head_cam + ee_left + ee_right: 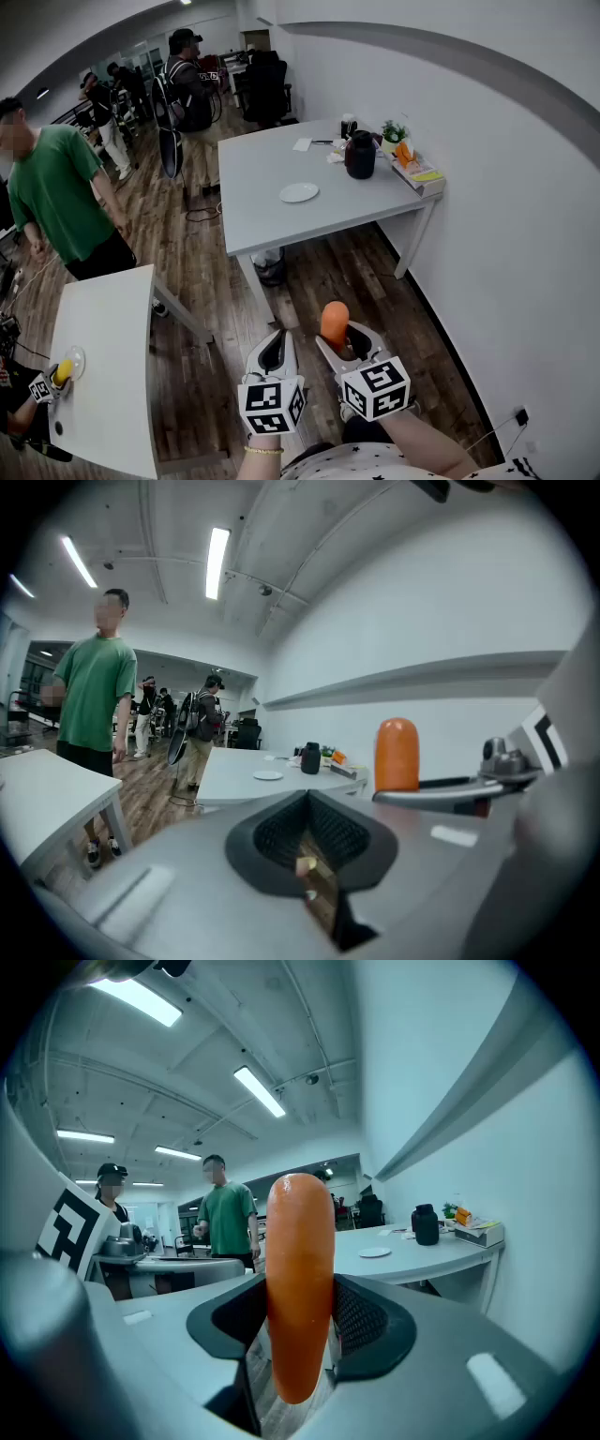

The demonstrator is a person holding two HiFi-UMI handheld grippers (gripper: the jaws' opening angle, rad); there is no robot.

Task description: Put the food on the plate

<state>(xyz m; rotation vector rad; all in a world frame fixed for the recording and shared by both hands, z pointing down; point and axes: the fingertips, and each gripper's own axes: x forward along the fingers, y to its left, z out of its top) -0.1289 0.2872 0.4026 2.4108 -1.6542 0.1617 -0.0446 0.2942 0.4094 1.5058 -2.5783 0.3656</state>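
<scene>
Two grippers are held low in front of the person, above the wooden floor. The right gripper [345,339] has its jaws quite wide apart, and between them it holds the sausage [300,1297], an orange, smooth piece of food with a rounded top. The sausage stands upright, its top above the jaws and its lower end below them. The left gripper [275,347] has its jaws pressed together and holds nothing.

The plate [299,192] is small, white and empty. It lies on the grey table [253,220] by the wall, well apart from the grippers, with open floor between. A black jug [360,155] and some small things stand further back on the same table.

I think the picking step is finished and the carrying step is in hand. The next move calls for walking to the grey table with the grip kept firm. Then the right gripper must come over the plate, go down until the sausage is close to it, and open the jaws. Since the sausage is round, I expect it can roll, so it is better to lay it down flat and low.
</scene>
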